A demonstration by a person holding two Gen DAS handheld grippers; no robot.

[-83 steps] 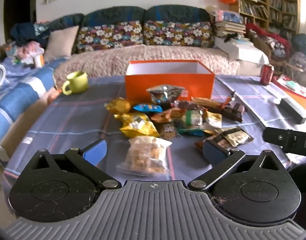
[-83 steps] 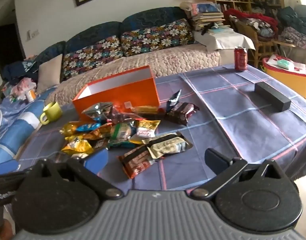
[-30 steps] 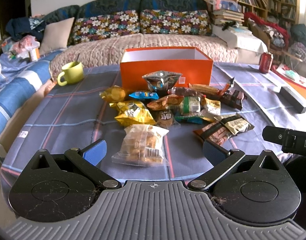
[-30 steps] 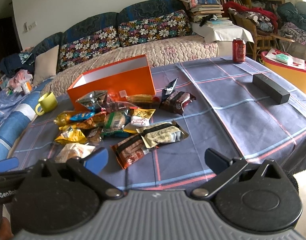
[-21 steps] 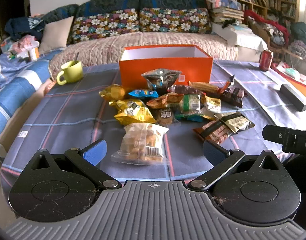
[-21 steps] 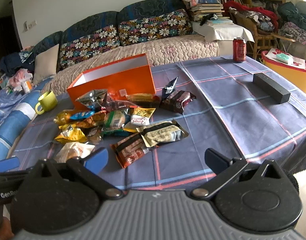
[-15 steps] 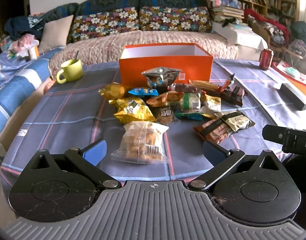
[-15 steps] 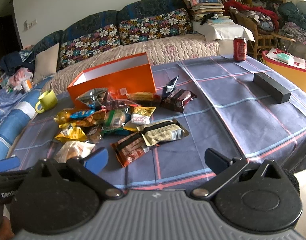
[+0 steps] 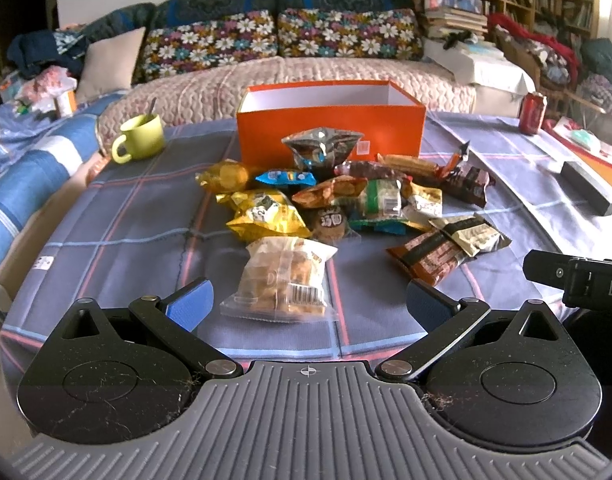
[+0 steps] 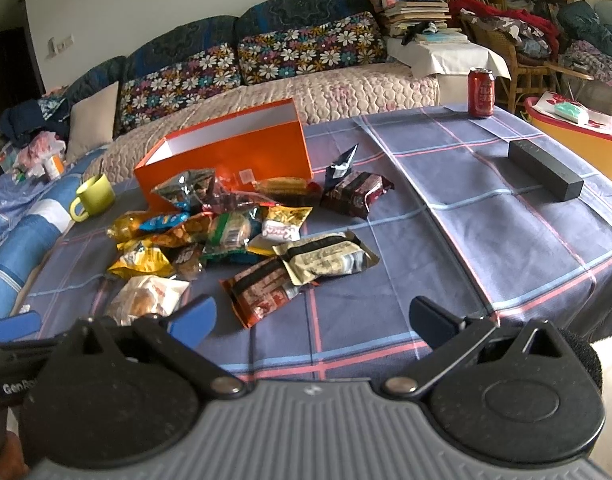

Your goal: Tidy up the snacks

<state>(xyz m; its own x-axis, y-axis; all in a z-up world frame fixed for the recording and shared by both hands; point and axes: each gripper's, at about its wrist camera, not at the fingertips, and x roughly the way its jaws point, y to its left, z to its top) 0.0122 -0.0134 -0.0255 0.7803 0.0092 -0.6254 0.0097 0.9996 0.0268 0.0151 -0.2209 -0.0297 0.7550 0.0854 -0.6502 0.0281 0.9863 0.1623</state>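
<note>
A pile of several snack packets lies on the blue checked tablecloth (image 9: pixel 126 232) in front of an open orange box (image 9: pixel 329 128), also in the right wrist view (image 10: pixel 226 156). Nearest my left gripper (image 9: pixel 306 304) is a clear bag of brown puffs (image 9: pixel 284 278), just beyond the open, empty jaws. A yellow packet (image 9: pixel 266 218) and a silver bag (image 9: pixel 321 148) lie farther off. My right gripper (image 10: pixel 311 320) is open and empty, just short of a red-brown wrapped bar (image 10: pixel 266 290) and a gold-black packet (image 10: pixel 325 258).
A green mug (image 9: pixel 140 138) with a spoon stands at the left of the table. A red can (image 10: pixel 481 92) and a black rectangular block (image 10: pixel 545 170) are at the right. A sofa with floral cushions (image 9: pixel 274 36) runs behind the table.
Both grippers have drawn slightly back and higher from the table, so the snack pile looks a little farther away. Both stay open. Nothing on the table has moved.
</note>
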